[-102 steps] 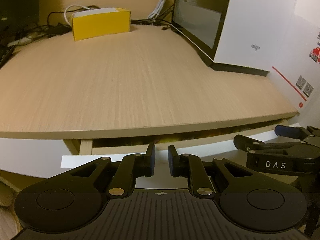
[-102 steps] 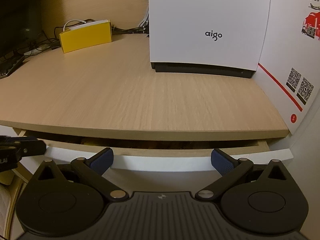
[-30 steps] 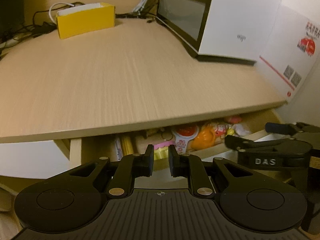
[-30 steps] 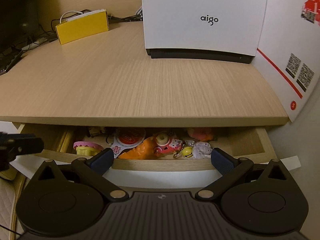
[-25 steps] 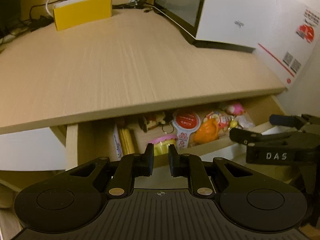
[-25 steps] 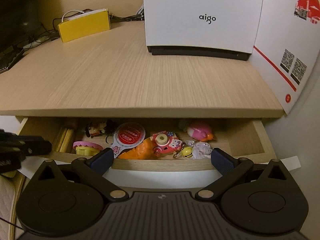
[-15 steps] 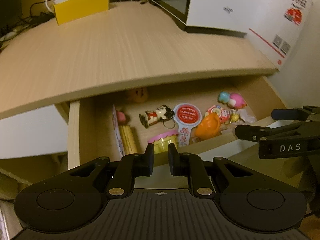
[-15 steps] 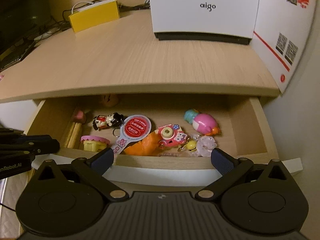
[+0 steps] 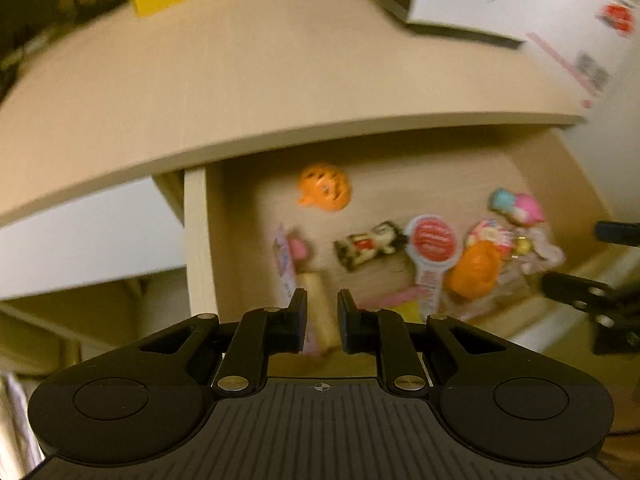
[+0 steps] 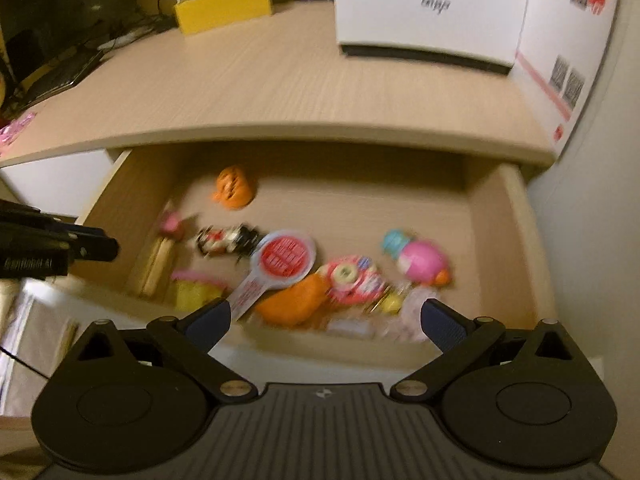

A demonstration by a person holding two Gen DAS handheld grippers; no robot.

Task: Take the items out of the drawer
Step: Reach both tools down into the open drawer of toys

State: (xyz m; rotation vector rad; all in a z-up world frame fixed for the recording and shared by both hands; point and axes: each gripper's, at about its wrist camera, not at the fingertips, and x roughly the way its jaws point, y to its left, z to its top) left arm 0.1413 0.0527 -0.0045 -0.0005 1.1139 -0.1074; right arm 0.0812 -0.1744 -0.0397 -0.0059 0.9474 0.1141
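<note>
Now that the drawer (image 10: 516,216) has slid fully open ahead of my tongs, the toys (image 10: 348,276) lie exposed; my right gripper (image 10: 326,318) gapes empty, my left gripper (image 9: 322,320) nearly closed, empty.

Warm, dim yellowish indoor light in both views. Heavy motion blur – worktop (image 9: 248,92) grain smeared, drawer (image 10: 516,216) contents soft, print on white box (image 10: 432,4) unreadable. Hand-held gripper bodies at bottom edge stay sharp. Fisheye bends worktop edge into arc; corners fall to black. Shadow under worktop darkens drawer's back – no glare.
</note>
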